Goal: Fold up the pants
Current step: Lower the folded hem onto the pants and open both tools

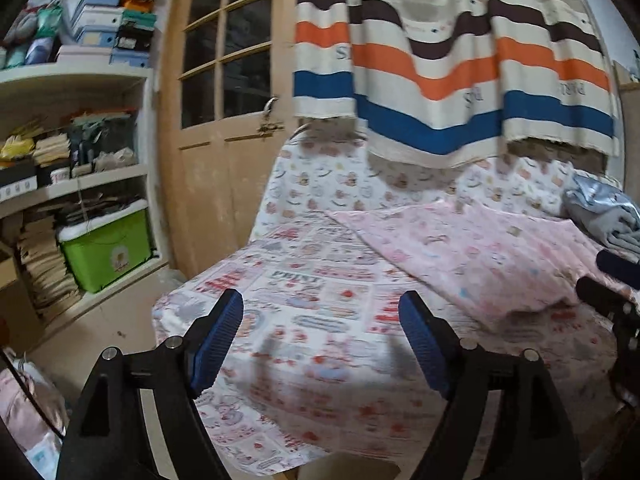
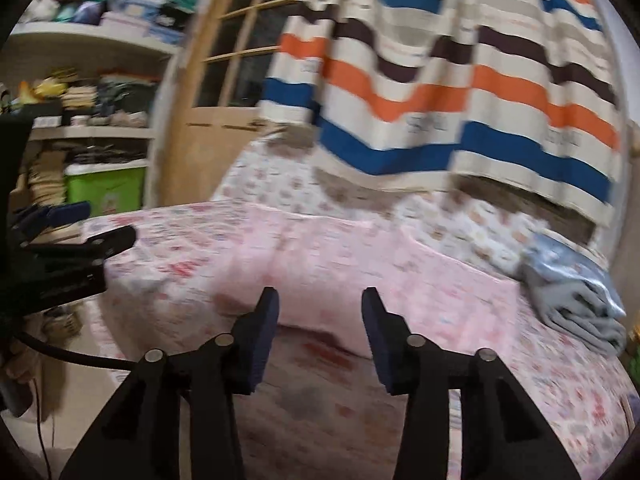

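Pink patterned pants [image 1: 472,256] lie folded on the printed cloth that covers the table [image 1: 312,320]. In the right wrist view the pants [image 2: 340,276] spread across the middle, just ahead of my right gripper [image 2: 320,304]. My right gripper is open and empty, its blue pads [image 2: 266,340] hovering near the pants' front edge. My left gripper [image 1: 320,320] is open and empty above the cloth, to the left of the pants. The left gripper also shows at the left edge of the right wrist view [image 2: 76,232]. The right gripper's tips show at the right edge of the left wrist view [image 1: 608,280].
A grey and blue folded garment [image 2: 576,292] lies at the table's right end. A striped curtain [image 1: 460,60] hangs behind the table. A wooden door [image 1: 224,120] and shelves [image 1: 72,120] with a green box [image 1: 106,252] stand to the left.
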Demonstrator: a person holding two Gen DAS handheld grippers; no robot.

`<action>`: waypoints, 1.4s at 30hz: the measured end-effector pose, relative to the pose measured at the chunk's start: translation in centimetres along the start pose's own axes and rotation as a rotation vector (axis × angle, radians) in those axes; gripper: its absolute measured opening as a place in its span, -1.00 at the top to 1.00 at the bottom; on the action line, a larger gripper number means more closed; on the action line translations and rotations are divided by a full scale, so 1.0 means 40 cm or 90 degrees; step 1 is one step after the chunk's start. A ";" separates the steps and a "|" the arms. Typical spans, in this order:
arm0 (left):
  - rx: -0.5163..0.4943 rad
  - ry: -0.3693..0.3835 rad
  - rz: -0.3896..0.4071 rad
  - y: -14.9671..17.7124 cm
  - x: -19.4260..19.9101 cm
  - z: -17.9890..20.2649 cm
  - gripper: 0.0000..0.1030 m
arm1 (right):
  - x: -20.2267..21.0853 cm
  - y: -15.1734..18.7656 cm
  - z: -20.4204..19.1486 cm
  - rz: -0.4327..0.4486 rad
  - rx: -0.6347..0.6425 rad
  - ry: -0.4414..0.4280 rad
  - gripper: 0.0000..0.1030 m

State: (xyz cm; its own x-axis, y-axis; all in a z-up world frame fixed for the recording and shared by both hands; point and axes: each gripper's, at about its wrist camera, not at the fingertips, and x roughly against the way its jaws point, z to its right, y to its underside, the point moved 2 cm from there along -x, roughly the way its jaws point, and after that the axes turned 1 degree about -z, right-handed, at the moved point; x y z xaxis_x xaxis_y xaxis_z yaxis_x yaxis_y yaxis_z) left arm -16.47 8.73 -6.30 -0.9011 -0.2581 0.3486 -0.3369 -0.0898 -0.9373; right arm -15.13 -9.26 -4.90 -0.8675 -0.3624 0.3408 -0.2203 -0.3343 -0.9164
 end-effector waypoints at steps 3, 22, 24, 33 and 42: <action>0.021 0.002 -0.012 0.008 -0.014 -0.033 -0.53 | -0.039 -0.008 -0.050 -0.016 0.035 -0.041 0.23; 0.129 0.003 -0.048 0.032 -0.068 -0.156 -0.60 | -0.180 0.013 -0.153 -0.117 0.212 -0.090 0.43; 0.121 -0.001 -0.047 0.032 -0.070 -0.153 -0.60 | -0.184 0.010 -0.146 -0.126 0.199 -0.098 0.43; 0.107 0.003 -0.051 0.030 -0.072 -0.139 -0.60 | -0.194 0.003 -0.123 -0.121 0.149 -0.076 0.83; 0.089 0.014 -0.055 -0.006 -0.087 -0.131 -0.60 | -0.167 -0.024 -0.088 -0.076 0.080 -0.083 0.84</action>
State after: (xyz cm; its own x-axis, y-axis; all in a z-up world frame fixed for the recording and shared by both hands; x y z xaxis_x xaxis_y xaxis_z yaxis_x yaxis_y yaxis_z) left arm -14.68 14.70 -7.24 -0.8771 -0.2222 0.4258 -0.3727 -0.2443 -0.8952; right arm -10.68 -3.47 -7.05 -0.7715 -0.4209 0.4771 -0.2532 -0.4849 -0.8371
